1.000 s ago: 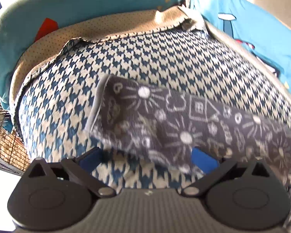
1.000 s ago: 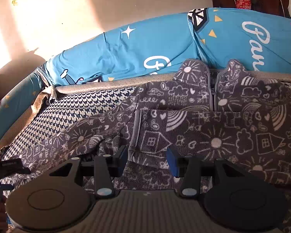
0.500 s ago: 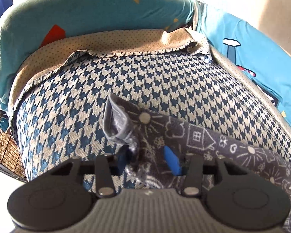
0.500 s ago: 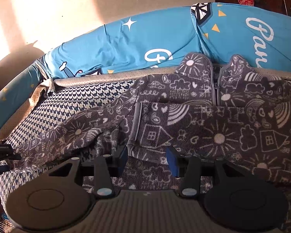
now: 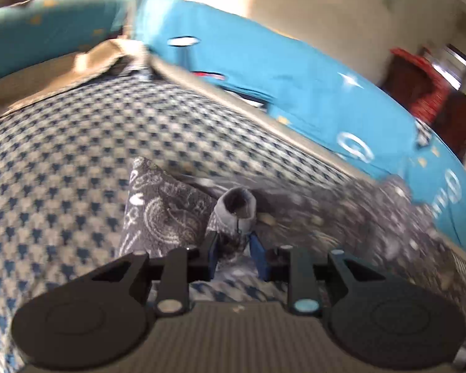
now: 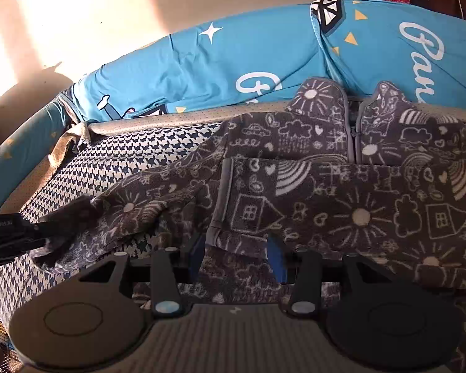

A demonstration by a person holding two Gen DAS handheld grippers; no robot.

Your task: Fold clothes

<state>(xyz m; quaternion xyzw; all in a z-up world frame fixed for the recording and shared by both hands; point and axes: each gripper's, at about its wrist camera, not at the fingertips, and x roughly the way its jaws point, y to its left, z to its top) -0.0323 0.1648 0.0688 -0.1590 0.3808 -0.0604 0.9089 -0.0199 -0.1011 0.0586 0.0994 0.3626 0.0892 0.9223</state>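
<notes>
The left tongs (image 5: pixel 234 250) are closing on the grey jacket's (image 6: pixel 341 192) sleeve cuff (image 5: pixel 236 208); the right tongs (image 6: pixel 237 256) clamp the other, already-folded sleeve (image 6: pixel 326 208); body folds remain.

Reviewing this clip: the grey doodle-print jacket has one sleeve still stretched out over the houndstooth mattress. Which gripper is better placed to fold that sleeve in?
Left. The left gripper is closing on the sleeve cuff, fabric already between its pads. The right gripper sits at the already folded sleeve on the jacket body, away from the outstretched end.
</notes>
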